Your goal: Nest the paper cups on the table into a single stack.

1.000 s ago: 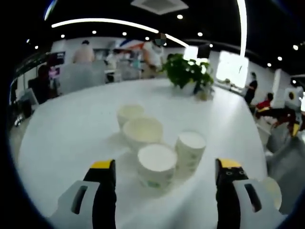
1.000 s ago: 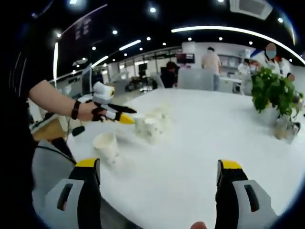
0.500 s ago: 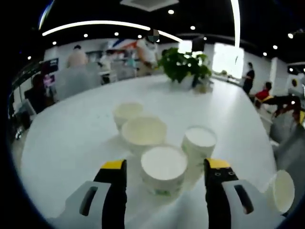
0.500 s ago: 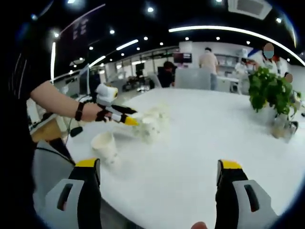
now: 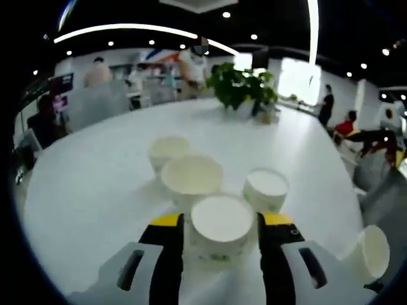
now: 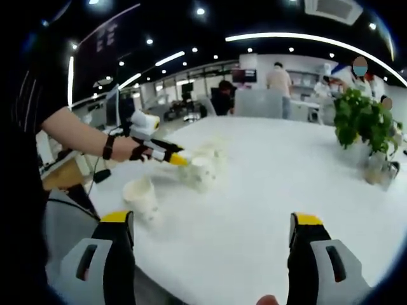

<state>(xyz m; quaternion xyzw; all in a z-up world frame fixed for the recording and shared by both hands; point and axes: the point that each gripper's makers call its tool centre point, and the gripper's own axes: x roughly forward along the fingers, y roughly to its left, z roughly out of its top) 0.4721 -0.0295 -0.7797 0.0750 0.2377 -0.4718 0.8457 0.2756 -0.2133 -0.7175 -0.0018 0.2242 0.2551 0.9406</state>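
Left gripper point(image 5: 220, 230) seemingly clamps the nearest paper cup point(image 5: 221, 221); right gripper point(image 6: 213, 232) hovers wide open

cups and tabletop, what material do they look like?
Cups: thin paper, matte off-white, rolled rims, faint green print near the base. Table: smooth white top with a soft sheen, likely laminate or painted; can't tell which. Left gripper fingers flank the nearest cup.
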